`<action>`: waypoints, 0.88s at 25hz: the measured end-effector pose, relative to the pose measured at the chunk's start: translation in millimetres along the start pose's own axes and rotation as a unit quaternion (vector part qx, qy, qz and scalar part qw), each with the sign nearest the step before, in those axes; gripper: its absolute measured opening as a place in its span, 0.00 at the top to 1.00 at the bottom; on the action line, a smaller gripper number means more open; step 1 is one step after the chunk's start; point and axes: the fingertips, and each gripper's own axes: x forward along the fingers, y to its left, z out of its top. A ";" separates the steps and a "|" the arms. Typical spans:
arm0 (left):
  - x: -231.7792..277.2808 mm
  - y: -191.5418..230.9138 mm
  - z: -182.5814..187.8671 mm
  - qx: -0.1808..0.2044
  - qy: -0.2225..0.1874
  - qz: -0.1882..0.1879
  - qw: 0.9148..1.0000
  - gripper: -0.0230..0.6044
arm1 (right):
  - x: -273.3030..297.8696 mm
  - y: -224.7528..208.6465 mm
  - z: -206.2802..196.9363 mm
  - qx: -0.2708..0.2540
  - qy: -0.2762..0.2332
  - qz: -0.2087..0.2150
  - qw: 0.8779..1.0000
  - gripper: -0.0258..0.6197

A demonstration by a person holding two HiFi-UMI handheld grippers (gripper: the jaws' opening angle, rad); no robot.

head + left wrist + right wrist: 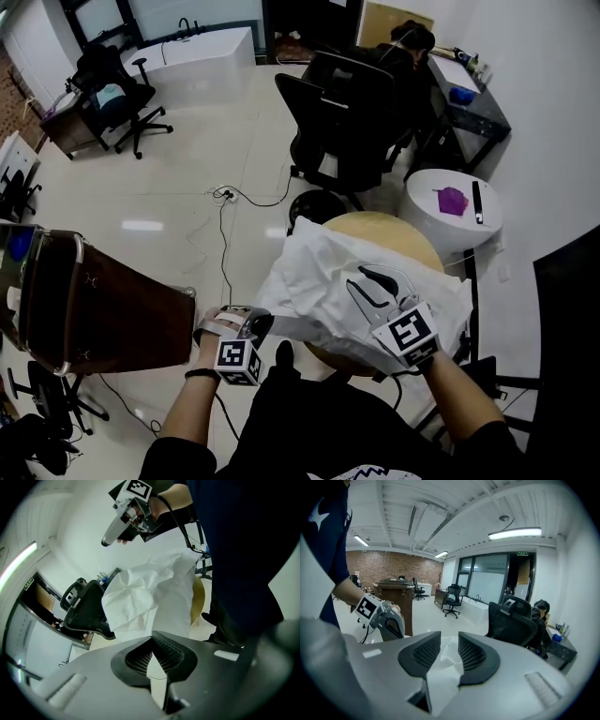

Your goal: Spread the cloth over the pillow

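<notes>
A crumpled white cloth lies heaped over a round wooden tabletop; I cannot tell the pillow apart from the cloth. My left gripper is at the cloth's near left corner. In the left gripper view, the left gripper is shut on a thin edge of the cloth. My right gripper rests on top of the heap. In the right gripper view, a thick fold of cloth fills the gap between the jaws of the right gripper.
A black office chair stands just behind the table. A white round side table with a purple thing is at the right. A brown cabinet is at the left, and a cable runs across the floor.
</notes>
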 end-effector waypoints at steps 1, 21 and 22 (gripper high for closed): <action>-6.2 1.5 -1.1 0.000 0.001 0.004 1.000 0.96 | 1.6 -0.6 -3.4 -0.001 0.005 0.001 1.000 0.76; 27.2 56.8 -40.5 -0.145 -0.012 -0.064 0.987 0.84 | 94.1 84.1 -23.0 -0.095 0.090 0.113 0.985 0.74; 32.3 67.7 -34.3 -0.148 -0.023 -0.067 0.986 0.83 | 96.9 84.4 -21.0 -0.094 0.089 0.113 0.985 0.74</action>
